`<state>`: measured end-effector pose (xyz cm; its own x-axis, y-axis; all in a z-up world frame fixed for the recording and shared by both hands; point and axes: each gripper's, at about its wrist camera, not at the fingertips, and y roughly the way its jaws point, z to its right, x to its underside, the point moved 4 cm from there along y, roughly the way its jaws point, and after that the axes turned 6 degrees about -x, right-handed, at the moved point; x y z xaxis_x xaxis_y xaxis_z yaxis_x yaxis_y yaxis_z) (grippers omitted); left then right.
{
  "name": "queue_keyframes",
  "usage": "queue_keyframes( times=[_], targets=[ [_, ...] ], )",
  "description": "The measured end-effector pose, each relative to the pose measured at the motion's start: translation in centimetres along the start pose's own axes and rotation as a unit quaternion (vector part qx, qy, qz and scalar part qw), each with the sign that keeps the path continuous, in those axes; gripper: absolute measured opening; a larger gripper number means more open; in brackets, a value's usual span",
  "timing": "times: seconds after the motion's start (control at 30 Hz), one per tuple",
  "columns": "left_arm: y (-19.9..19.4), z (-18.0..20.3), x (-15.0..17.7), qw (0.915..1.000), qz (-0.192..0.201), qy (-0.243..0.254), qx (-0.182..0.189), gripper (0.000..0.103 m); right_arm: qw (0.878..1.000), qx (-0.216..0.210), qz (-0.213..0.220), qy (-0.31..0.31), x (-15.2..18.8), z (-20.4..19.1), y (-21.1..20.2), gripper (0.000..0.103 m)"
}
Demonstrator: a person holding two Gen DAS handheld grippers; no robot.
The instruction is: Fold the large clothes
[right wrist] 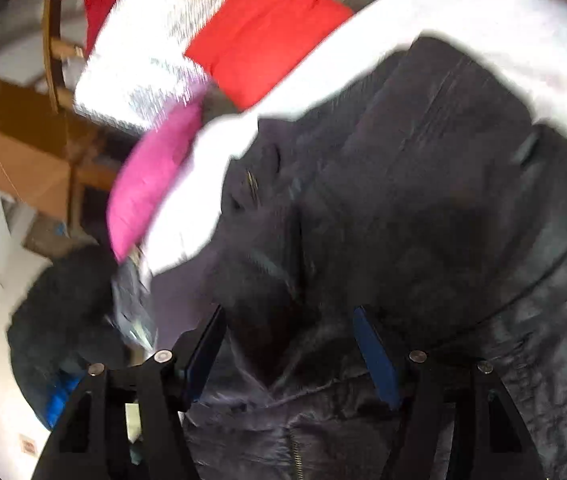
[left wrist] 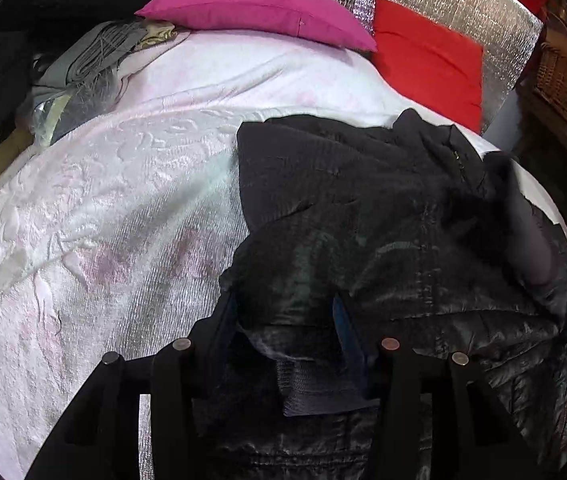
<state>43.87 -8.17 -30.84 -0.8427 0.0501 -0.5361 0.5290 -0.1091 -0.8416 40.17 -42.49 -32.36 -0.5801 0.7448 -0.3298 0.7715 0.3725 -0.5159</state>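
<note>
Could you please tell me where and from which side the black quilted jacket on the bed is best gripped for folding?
Probably at the ribbed cuff of the black quilted jacket, coming from the bed's near edge: in the left wrist view that flat knit band lies nearest, between the left tool's fingers, thinner than the puffy body.

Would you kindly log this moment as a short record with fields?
garment: black quilted jacket, crumpled
surface: white bedspread
pillows: pink pillow and red pillow at the far end
left tool: jacket cuff between its fingers, grip unclear
right tool: jacket fabric between its fingers, grip unclear, view blurred
fold: not yet neat
</note>
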Motion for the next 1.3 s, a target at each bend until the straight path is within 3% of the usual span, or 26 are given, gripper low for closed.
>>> queue_keyframes(
  times=[0.07, 0.17, 0.27, 0.37, 0.43, 0.53, 0.57, 0.6, 0.67, 0.73, 0.83, 0.93, 1.03, 1.17, 1.23, 1.27, 1.3],
  targets=[
    [0.4, -0.1, 0.2, 1.0000, -0.005, -0.003, 0.003, 0.052, 0.999, -0.003, 0.019, -0.037, -0.5, -1.3, -1.2, 0.072],
    [0.3, -0.3, 0.2, 0.9999, -0.006, -0.005, 0.011, 0.052, 0.981, 0.021, -0.007, -0.194, 1.6, -6.3, -0.3, 0.072],
    [0.3, -0.5, 0.2, 0.9998, -0.009, -0.012, 0.017, 0.052, 0.941, 0.066, -0.031, -0.331, 5.0, -10.0, 2.2, 0.072],
    [0.2, -0.3, 0.3, 0.9999, -0.007, -0.009, 0.010, 0.052, 0.898, 0.120, -0.049, -0.420, 7.7, -11.6, 5.3, 0.072],
    [0.2, 0.0, 0.3, 1.0000, -0.004, -0.003, 0.003, 0.053, 0.867, 0.165, -0.062, -0.465, 8.9, -11.4, 7.5, 0.072],
    [0.2, 0.2, 0.4, 1.0000, -0.002, 0.005, 0.000, 0.053, 0.827, 0.241, -0.037, -0.507, 9.2, -9.5, 9.3, 0.072],
    [0.2, 0.3, 0.4, 1.0000, -0.002, 0.006, 0.001, 0.053, 0.828, 0.249, -0.024, -0.502, 8.9, -8.8, 9.3, 0.071],
    [0.2, 0.3, 0.4, 1.0000, -0.003, 0.006, 0.002, 0.053, 0.837, 0.254, -0.016, -0.485, 8.2, -8.3, 9.2, 0.071],
    [0.2, 0.2, 0.3, 1.0000, -0.005, 0.002, 0.004, 0.054, 0.882, 0.238, 0.000, -0.407, 5.6, -7.0, 7.7, 0.067],
    [0.3, 0.2, 0.3, 1.0000, -0.006, 0.000, 0.005, 0.055, 0.936, 0.198, 0.036, -0.288, 2.2, -5.2, 4.5, 0.067],
    [0.2, 0.2, 0.2, 1.0000, -0.007, 0.001, 0.003, 0.055, 0.982, 0.118, 0.080, -0.122, -1.6, -1.3, -0.9, 0.067],
    [0.2, 0.2, 0.1, 0.9999, -0.009, -0.003, 0.005, 0.055, 0.995, 0.057, 0.082, -0.014, -2.9, 2.7, -4.2, 0.068],
    [0.2, 0.0, 0.1, 0.9999, -0.010, -0.010, 0.007, 0.055, 0.997, -0.030, 0.050, 0.054, -3.1, 4.6, -4.5, 0.069],
    [-0.2, -0.4, -0.1, 0.9993, -0.009, -0.029, 0.022, 0.055, 0.995, -0.054, 0.040, 0.069, -3.0, 5.3, -3.5, 0.068],
    [-0.4, -0.6, -0.3, 0.9989, -0.007, -0.035, 0.030, 0.055, 0.997, -0.037, 0.038, 0.061, -3.1, 5.5, -2.9, 0.041],
    [-0.5, -0.7, -0.4, 0.9988, -0.004, -0.036, 0.032, 0.055, 0.998, -0.014, 0.040, 0.053, -3.3, 5.8, -2.4, 0.020],
    [-0.7, -0.7, -0.5, 0.9988, 0.000, -0.036, 0.033, 0.055, 0.998, 0.004, 0.041, 0.043, -3.2, 5.7, -2.5, 0.017]
  ],
)
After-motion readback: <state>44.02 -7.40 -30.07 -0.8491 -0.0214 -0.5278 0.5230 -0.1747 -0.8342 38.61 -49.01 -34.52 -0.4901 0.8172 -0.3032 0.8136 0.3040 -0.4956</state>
